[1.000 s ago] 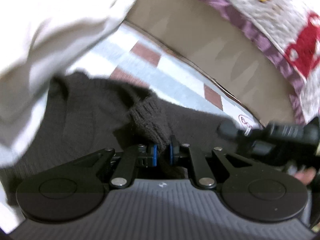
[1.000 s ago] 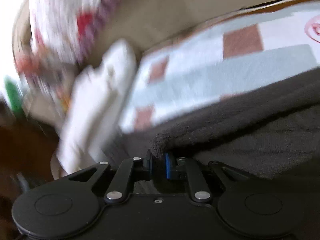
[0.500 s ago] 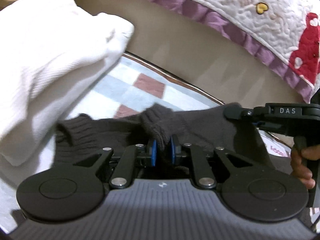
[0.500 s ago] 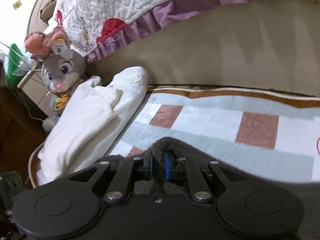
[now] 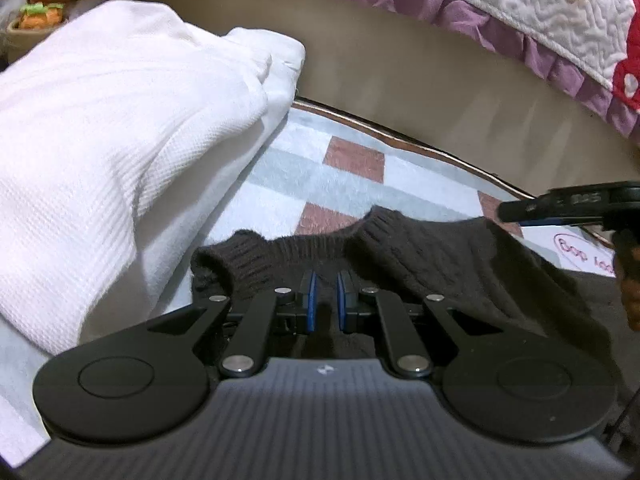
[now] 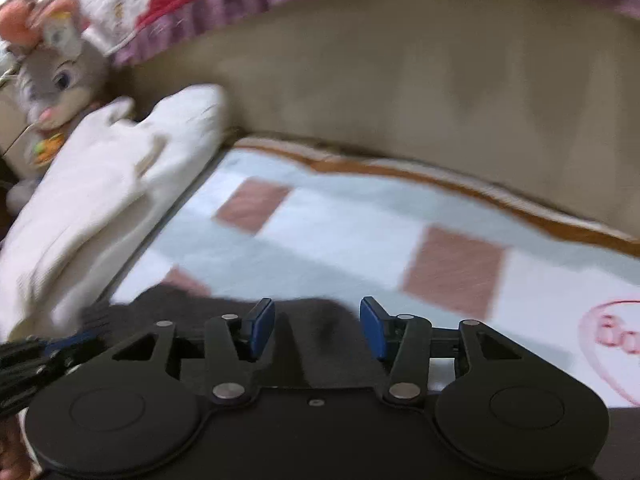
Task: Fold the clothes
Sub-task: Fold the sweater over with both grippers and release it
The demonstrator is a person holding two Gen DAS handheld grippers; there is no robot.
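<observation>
Blue-padded fingers [image 5: 309,300] of the left gripper [image 5: 324,300] pinch the dark brown knitted sweater [image 5: 440,264] lying on the pale checked blanket [image 5: 340,184] beside a folded white waffle-knit garment [image 5: 120,140]. Right gripper [image 6: 318,324] jaws are opening, their pads clear of the sweater's edge between them.

The dark sweater [image 5: 432,256] is a chunky rib knit, matt and fuzzy. The white garment [image 5: 100,152] beside it is waffle-textured cotton, soft and matt. Under both lies a fleecy checked blanket [image 5: 332,176] with a short nap. The quilt [image 5: 560,12] is stitched cotton with a purple frill. The plush rabbit [image 6: 56,76] is furry. The left gripper [image 5: 324,300] is matt black plastic with shiny metal pivots and blue rubbery fingers [image 5: 309,300]
</observation>
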